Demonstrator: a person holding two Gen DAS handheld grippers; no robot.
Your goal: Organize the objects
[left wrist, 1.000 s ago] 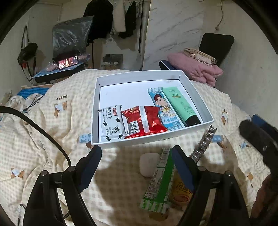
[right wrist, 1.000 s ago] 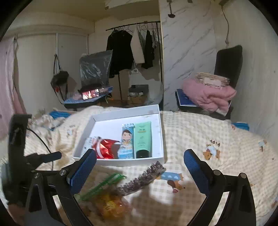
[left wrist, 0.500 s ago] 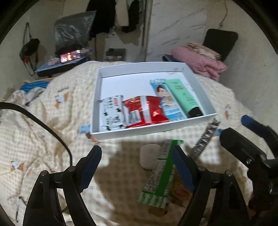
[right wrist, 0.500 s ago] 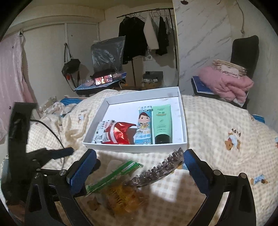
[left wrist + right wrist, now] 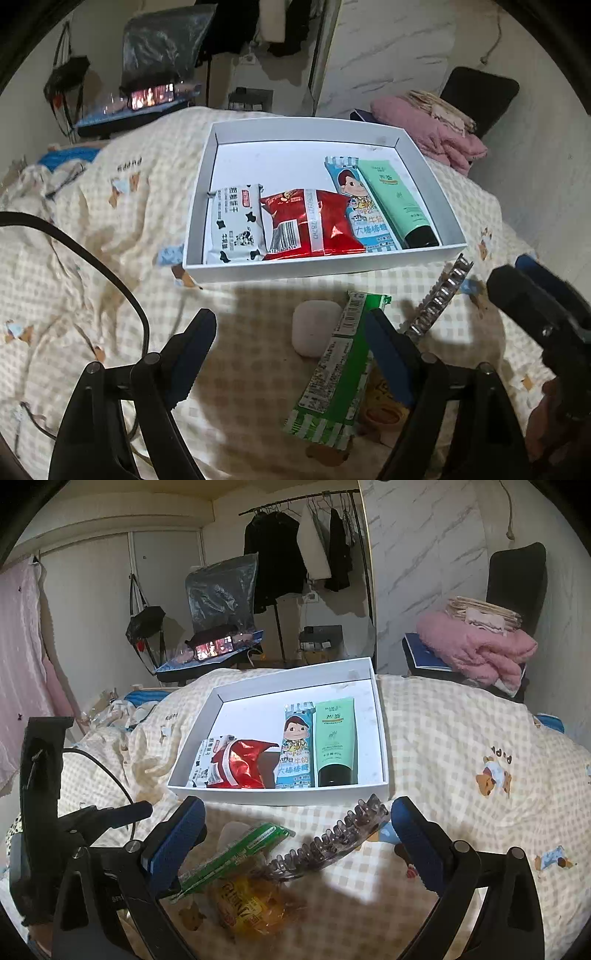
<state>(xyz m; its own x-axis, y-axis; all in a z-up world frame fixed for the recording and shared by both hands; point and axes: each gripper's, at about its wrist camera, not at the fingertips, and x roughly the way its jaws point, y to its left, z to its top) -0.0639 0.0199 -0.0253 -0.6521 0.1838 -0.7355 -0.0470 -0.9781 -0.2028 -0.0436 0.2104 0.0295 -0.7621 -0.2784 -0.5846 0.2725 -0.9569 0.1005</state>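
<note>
Just ahead of the left gripper, whose blue-padded fingers stand wide apart with nothing between them, a small rounded white case lies on the bedcover, and a long green wrapped packet slants from beside the case back toward the right-hand finger, overlapping a yellow snack pouch. A toothed, translucent grey hair claw lies just right of the packet, its far end close to the front wall of the white box. Farther ahead, inside that shallow open box, four things lie side by side against the near wall: a black-and-white cow-print packet, a crumpled shiny red snack bag, a pale blue candy bag with a cartoon child, and a mint-green tube with a black cap. The right gripper is likewise spread open and empty, hovering over the claw, the green packet and the yellow pouch. Everything rests on a rumpled cream checked quilt printed with little bears. Beyond it the room holds a rack of dark clothes, a marbled wall panel and a folded pink blanket on a black chair.
</note>
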